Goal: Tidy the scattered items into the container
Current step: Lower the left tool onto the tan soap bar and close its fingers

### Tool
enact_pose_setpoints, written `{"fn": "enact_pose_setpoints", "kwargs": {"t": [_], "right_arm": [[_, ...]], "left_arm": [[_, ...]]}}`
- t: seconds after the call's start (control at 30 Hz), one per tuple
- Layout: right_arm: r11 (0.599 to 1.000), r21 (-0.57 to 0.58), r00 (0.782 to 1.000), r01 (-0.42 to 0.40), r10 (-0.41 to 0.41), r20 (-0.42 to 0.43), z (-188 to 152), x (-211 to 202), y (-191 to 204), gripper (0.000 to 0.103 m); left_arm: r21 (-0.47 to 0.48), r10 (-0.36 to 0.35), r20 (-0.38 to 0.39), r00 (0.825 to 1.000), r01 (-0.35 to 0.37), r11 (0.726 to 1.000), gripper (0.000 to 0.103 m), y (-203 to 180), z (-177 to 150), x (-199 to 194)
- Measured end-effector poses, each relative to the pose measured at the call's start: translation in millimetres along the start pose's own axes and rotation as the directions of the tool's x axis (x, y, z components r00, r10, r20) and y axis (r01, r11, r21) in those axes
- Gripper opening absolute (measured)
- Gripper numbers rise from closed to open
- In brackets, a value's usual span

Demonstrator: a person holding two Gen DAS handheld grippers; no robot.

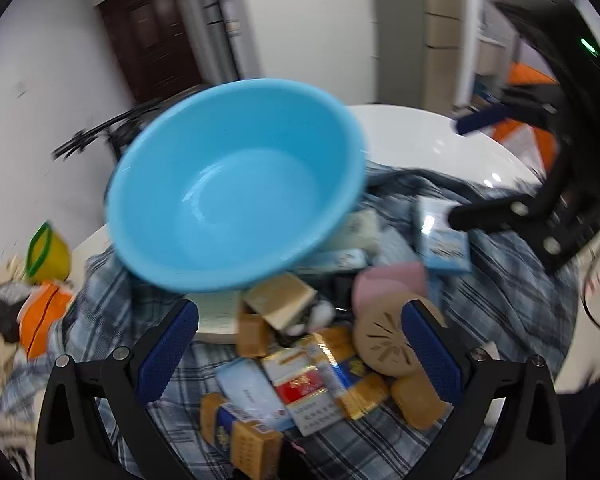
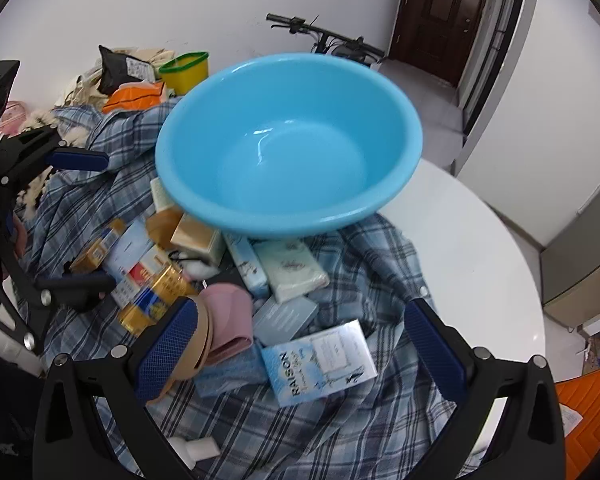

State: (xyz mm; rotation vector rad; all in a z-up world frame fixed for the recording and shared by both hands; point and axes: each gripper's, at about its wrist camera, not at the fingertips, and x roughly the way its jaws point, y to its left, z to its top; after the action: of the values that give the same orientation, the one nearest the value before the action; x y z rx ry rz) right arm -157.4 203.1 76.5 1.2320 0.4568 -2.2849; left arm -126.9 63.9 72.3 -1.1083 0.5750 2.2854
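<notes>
A light blue plastic basin (image 1: 236,184) (image 2: 288,144) stands empty at the far side of a blue plaid cloth (image 2: 364,264), its near edge over some of the items. Scattered boxes lie on the cloth: a red and white pack (image 1: 300,388), gold boxes (image 1: 240,436), a tan round disc (image 1: 384,344), a pink pouch (image 2: 228,320) and a light blue RAISON box (image 2: 320,364). My left gripper (image 1: 300,352) (image 2: 80,222) hangs open over the packs. My right gripper (image 2: 300,350) (image 1: 480,164) is open above the RAISON box, holding nothing.
The cloth covers part of a round white table (image 2: 460,240). Beyond its far edge are a yellow bin with a green rim (image 2: 184,70), an orange bag (image 2: 136,96), a bicycle (image 2: 324,40) and a dark door (image 2: 440,12). A small white bottle (image 2: 196,448) lies near me.
</notes>
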Motion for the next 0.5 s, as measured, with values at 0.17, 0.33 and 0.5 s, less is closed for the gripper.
{"fn": "enact_pose_setpoints", "kwargs": {"t": [0.17, 0.33, 0.5], "right_arm": [[1.0, 0.01, 0.999, -0.01, 0.011, -0.046, -11, 3, -3, 0.103], [0.999, 0.034, 0.998, -0.011, 0.014, -0.068, -23, 2, -8, 0.103], [0.999, 0.042, 0.997, -0.009, 0.012, -0.071, -32, 2, -9, 0.103]], "left_arm": [[0.095, -0.126, -0.074, 0.989, 0.133, 0.987, 0.103, -25, -3, 19], [0.188, -0.187, -0.111, 0.976, 0.206, 0.96, 0.103, -44, -3, 34], [0.191, -0.314, -0.138, 0.939, 0.336, 0.922, 0.103, -48, 1, 50]]}}
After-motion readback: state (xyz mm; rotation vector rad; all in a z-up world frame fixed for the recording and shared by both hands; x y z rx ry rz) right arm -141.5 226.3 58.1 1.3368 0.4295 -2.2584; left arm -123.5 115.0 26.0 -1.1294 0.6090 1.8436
